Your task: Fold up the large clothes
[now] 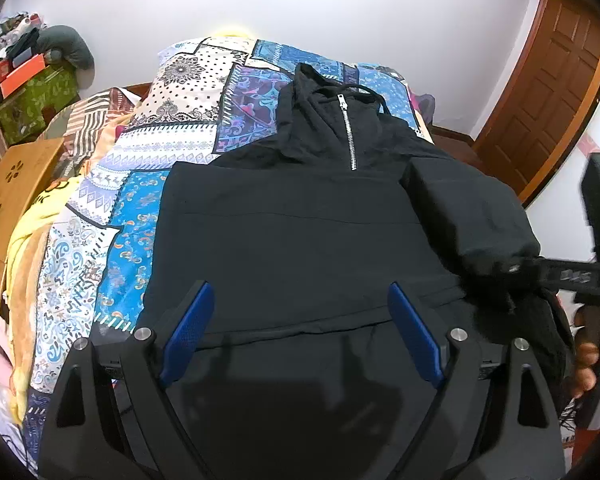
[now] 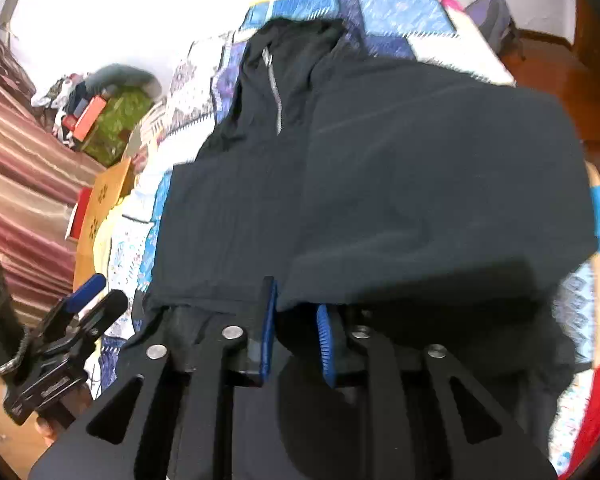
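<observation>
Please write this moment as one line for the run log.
garment: black hooded jacket flat on patterned bedspread | right sleeve folded over body | left claw: open above hem | right claw: slightly open at sleeve cuff

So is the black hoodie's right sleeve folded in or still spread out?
Folded in. The right sleeve lies doubled over the black hoodie body, its cuff end by the right gripper. The far sleeve isn't visible.
</observation>
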`<state>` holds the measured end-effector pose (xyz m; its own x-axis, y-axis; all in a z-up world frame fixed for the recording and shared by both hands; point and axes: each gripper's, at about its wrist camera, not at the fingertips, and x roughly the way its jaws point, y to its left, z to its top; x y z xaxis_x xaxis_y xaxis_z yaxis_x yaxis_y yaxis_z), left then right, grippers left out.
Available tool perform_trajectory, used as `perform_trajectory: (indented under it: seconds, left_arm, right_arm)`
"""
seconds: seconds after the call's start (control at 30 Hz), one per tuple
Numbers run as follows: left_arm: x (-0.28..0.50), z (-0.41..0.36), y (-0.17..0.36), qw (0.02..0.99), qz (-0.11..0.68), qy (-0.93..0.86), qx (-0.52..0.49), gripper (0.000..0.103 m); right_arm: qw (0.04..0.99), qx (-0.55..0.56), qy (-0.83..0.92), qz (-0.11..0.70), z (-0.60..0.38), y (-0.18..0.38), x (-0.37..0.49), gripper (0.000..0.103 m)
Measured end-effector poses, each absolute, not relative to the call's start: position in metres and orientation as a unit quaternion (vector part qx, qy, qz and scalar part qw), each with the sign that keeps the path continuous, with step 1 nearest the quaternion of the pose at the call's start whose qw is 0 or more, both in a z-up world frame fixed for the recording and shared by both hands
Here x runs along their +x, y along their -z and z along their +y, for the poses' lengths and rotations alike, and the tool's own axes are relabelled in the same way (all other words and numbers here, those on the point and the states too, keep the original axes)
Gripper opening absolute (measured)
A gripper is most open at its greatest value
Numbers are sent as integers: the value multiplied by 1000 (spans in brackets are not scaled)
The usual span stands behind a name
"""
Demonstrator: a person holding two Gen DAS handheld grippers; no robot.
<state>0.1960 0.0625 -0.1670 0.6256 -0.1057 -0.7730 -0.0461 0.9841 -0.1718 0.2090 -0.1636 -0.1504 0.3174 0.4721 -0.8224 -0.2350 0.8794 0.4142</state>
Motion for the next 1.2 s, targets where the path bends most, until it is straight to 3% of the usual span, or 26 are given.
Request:
perform_trajectory:
  seconds: [0.17,0.33,0.4,0.73,0.97,1.03,1.1,1.2]
  left_arm:
    - [201,52,166,898,432,24,-79,88]
    - [206,39,163,900,430,33,-68,88]
    - [209,34,164,899,431,37,-65,88]
    - [219,16,175,893,445,48,-41,88]
    - [222,21,179,891,449,44,-48,88]
    - [222,26,179,892,448,41,-52,88]
    - [221,31,178,893,446,39,-57,88]
    - [220,40,177,894,442,35,-63,88]
  right_arm:
    - [829,138,-202,502,-198,129,195,41]
    - [854,178,-140,468,-239,119,195,44]
    - [855,202,-119,463,-255,120,197,53]
    - [787,336,-68,512,-308,181,223,54]
    - [773,370,-73,510,-302,196,241,56]
    - [789,359,-61,495,-300,191,243,46]
    - [807,340,-58,480,-300,181,240,20]
    - [828,306,-77,463,-288,161,240,11]
